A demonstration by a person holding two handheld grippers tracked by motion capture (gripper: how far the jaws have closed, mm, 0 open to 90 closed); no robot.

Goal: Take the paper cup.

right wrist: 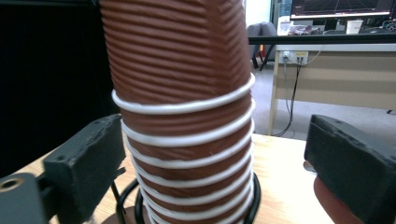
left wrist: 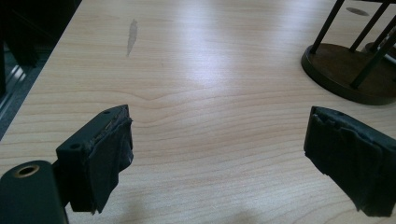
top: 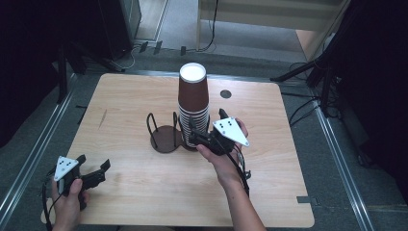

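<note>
A tall stack of upturned brown ribbed paper cups (top: pixel 193 94) with white rims stands in the right ring of a black wire holder (top: pixel 166 139) at the table's middle. The holder's left base is bare. My right gripper (top: pixel 206 121) is at the lower part of the stack, jaws open on either side of it. In the right gripper view the cups (right wrist: pixel 182 70) rise between the jaws of that gripper (right wrist: pixel 215 135), with a gap at the right pad (right wrist: pixel 345 158). My left gripper (top: pixel 94 162) rests low at the front left, open (left wrist: pixel 217 135) over bare wood, the holder's base (left wrist: pixel 348 70) beyond it.
The wooden table (top: pixel 144 192) has a small dark round hole (top: pixel 225 94) behind the cups and a grey streak (top: pixel 102 119) at the left. Stand legs and cables lie on the floor around the table. A desk stands beyond the far edge.
</note>
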